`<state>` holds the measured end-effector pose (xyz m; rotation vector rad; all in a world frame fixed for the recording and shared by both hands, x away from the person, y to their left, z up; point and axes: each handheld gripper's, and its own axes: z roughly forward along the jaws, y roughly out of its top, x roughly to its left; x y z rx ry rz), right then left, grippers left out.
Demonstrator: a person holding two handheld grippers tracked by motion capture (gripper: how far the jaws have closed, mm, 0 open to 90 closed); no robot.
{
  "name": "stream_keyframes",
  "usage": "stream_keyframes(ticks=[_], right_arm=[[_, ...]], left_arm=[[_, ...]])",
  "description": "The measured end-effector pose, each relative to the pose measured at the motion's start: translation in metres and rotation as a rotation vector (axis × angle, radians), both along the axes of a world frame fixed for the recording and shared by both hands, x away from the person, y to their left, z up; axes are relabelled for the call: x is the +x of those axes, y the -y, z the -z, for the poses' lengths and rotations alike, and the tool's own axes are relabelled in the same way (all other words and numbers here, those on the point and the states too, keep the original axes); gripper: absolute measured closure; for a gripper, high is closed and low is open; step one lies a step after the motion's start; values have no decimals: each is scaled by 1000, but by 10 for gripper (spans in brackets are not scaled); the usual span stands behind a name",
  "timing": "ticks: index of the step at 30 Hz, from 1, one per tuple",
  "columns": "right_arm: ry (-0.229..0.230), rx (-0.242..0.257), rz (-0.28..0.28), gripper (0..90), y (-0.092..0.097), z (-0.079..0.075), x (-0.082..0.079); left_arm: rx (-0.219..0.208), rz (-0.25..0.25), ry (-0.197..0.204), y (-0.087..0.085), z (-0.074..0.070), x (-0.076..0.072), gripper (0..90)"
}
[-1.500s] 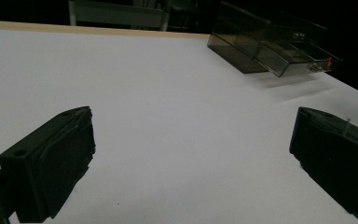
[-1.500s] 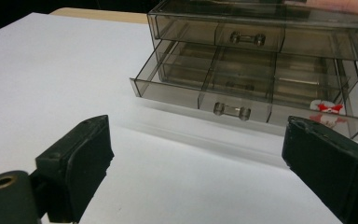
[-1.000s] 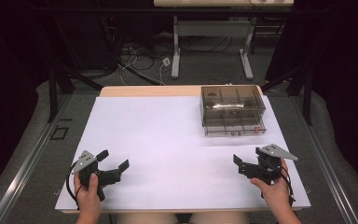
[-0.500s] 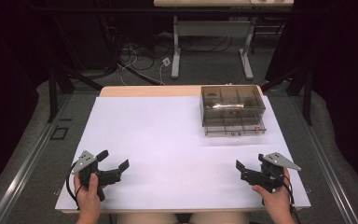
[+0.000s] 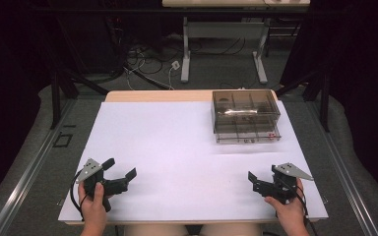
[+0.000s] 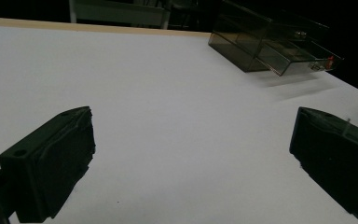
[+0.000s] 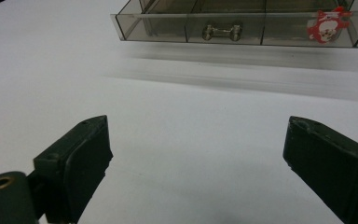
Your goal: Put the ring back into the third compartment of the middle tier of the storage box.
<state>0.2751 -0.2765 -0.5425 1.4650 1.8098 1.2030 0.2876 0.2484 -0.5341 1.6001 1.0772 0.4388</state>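
The person is holding the left tool [image 5: 119,169] at the near left corner of the white-covered counter [image 5: 177,147], its jaws spread wide with nothing between them, while the right tool [image 5: 264,180] is sitting at the near right corner — it, too, is gaping open and gripping nothing. The smoky clear plastic drawer box [image 5: 246,116] is standing at the far right of the counter, well apart from both tools, and the right gripper view is showing its front drawer with a small metal handle [image 7: 222,31] and a red-and-white sticker [image 7: 327,24] — the drawer looking pulled slightly out.
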Motion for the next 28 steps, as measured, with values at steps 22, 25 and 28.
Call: stream_keyframes(ticks=[22,25,28], right_arm=[[-47,-40,-36,8,-8,12,4],[-46,-43,-38,6,-8,12,4],[-54,-45,-33,2,-7,12,4]], left_arm=[[7,7,0,1,0,1,3],[7,6,-1,1,0,1,4],[10,9,-3,1,0,2,3]])
